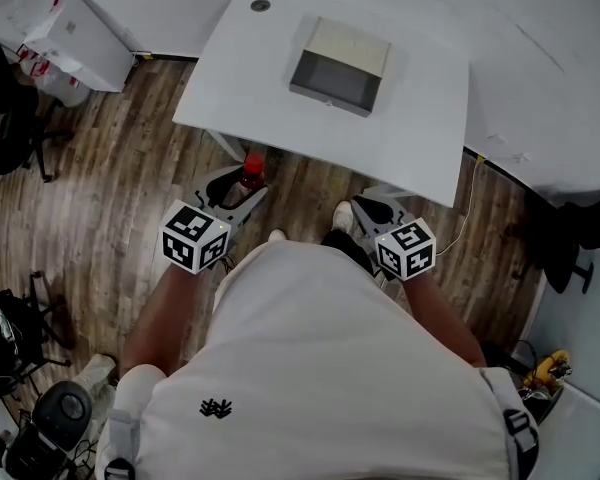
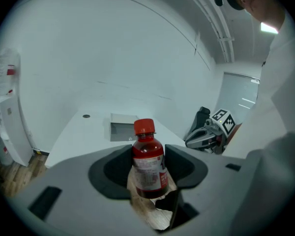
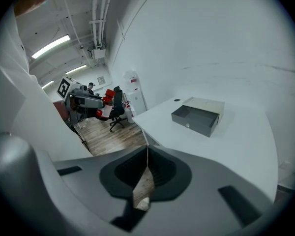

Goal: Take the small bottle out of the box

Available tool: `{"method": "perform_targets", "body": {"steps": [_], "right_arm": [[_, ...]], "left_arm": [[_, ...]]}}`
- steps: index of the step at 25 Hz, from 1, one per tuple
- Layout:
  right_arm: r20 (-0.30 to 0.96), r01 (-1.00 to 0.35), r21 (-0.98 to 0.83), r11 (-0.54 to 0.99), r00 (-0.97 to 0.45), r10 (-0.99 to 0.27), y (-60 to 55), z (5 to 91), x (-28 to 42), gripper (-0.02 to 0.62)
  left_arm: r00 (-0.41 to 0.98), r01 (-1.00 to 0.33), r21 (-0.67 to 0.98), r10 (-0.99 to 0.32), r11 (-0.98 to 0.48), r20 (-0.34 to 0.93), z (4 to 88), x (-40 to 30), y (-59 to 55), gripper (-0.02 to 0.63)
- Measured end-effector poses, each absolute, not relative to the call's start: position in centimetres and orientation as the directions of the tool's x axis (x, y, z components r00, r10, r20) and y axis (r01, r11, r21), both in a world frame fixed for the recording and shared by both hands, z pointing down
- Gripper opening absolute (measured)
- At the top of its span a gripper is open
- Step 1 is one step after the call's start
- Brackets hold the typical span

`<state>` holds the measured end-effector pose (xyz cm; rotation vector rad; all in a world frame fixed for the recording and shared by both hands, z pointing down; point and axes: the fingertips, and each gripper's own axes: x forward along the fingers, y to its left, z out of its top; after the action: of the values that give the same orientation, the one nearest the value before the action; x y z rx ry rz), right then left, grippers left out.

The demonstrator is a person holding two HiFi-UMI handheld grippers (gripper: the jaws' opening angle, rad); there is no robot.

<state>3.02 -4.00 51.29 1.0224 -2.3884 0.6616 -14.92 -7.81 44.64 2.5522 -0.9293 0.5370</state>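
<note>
Small bottle (image 2: 148,156) upright between pads of the left hand-held gripper (image 2: 148,167)

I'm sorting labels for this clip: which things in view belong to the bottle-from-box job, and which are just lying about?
Job in hand:
- small red-capped bottle of red liquid, clamped in the left gripper
- grey open box on the white table
- right gripper, shut and empty

Lying about:
- black office chair
- yellow tool
</note>
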Motion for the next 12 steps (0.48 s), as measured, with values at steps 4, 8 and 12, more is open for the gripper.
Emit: {"method": "perform_targets", "body": {"steps": [4, 8, 12], "right_arm": [[0.565, -0.767, -0.243, 0.594, -0.609, -0.556, -2.7, 51.1, 2.2, 0.011], [0.561, -0.778, -0.236, 0.582, -0.598, -0.573, -1.8, 50.9, 1.8, 0.009], [0.562, -0.79, -0.225, 0.57, -0.583, -0.586, -1.0, 50.8, 1.9, 0.009]], "left_arm": [[0.723, -0.647, 0.195, -0.51, -0.737, 0.466, 44.8, -15.7, -6.0, 0.212], [0.736, -0.627, 0.192, -0.494, -0.755, 0.462, 45.0, -15.8, -4.9, 0.212], [0.75, -0.609, 0.192, -0.479, -0.77, 0.456, 45.3, -15.5, -4.2, 0.212]]}}
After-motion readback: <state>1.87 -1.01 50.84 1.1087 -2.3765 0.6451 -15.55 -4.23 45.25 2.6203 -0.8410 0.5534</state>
